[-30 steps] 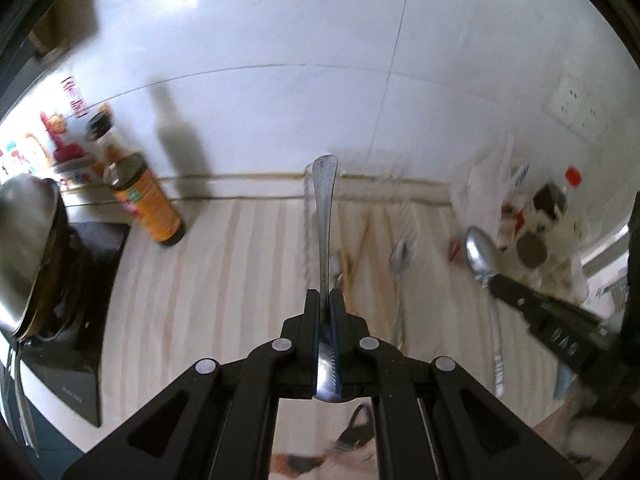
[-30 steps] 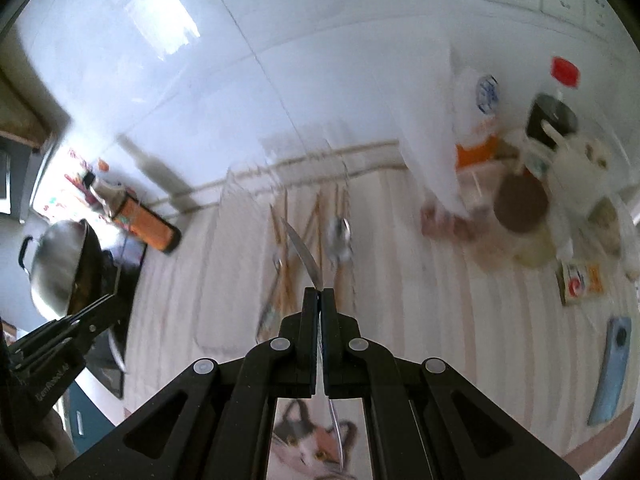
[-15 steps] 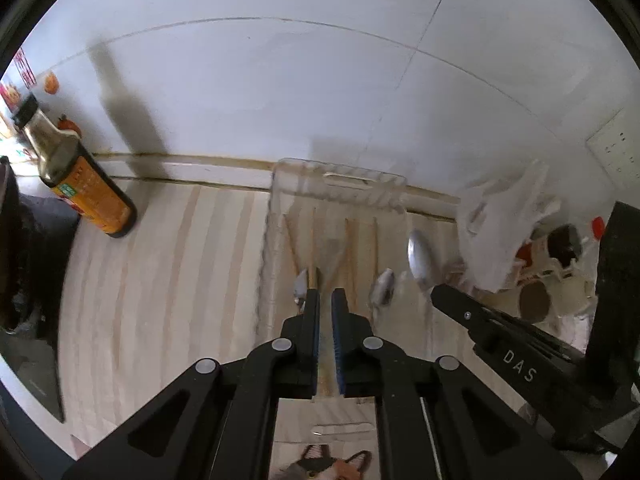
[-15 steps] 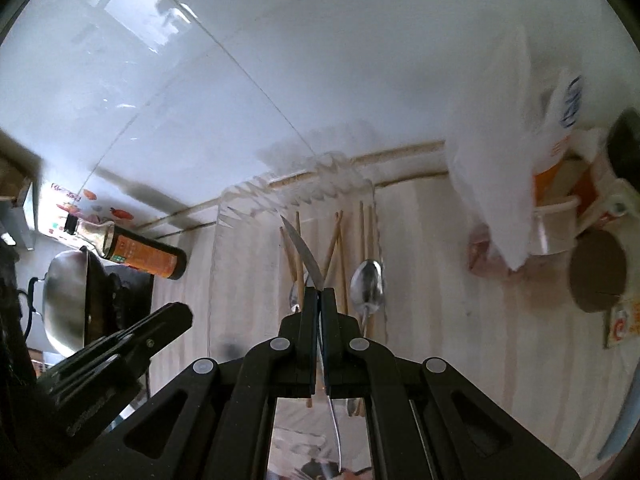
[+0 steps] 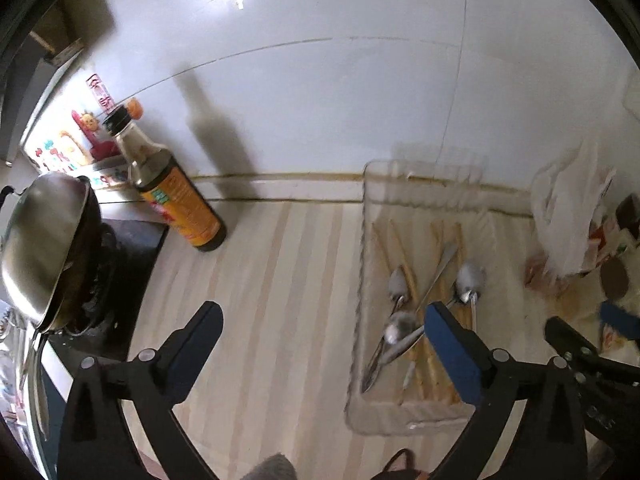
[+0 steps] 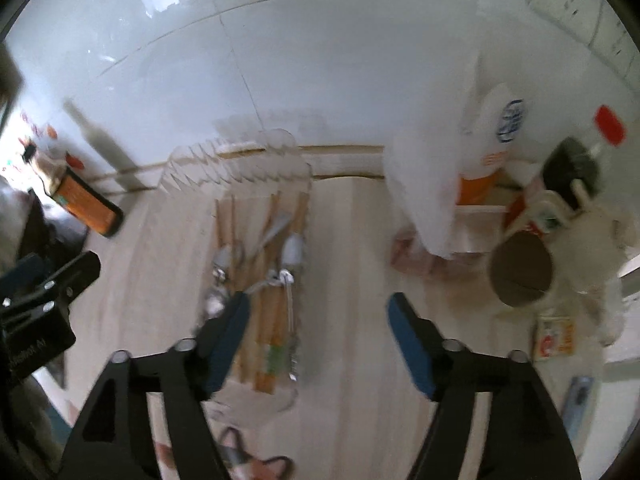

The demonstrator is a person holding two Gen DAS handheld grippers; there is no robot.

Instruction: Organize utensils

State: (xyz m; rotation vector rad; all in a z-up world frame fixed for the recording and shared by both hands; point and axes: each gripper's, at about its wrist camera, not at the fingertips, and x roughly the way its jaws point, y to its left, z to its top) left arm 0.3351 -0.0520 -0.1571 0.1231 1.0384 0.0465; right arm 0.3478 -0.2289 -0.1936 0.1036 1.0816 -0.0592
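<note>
Over the striped counter [image 5: 280, 280], in the left wrist view, the left gripper [image 5: 324, 316] stands wide apart with nothing between its fingers. Its jaws have just been opening — a second ago they were clamped on a metal spoon held handle-up, and that spoon is no longer in the grip. It now appears to lie in the clear plastic tray [image 5: 362, 264] near the counter's back edge, by the wall, among the other spoons [image 5: 468, 280] and the wooden chopsticks [image 5: 400, 256] there; motion blur keeps me from saying which spoon it is. The soy sauce bottle [image 5: 176, 200] stands well apart toward the counter's left end, beside the wok [image 5: 44, 236] on the stove.

From the right wrist view, the right gripper [image 6: 316, 316] is likewise released — its jaws have just been opening, and the slim metal utensil they pinched a moment ago is gone from between them. The tray [image 6: 240, 152] lies just ahead and left of the open fingers, the spoons [image 6: 292, 248] and chopsticks [image 6: 272, 312] lying lengthwise inside it. Bottles and bags crowd the counter's right end.

My reading: both utensils have been dropped into the tray together, so this pair is done. Next the hands would need to seek any utensils not yet in the tray, though none shows loose on the counter here.
</note>
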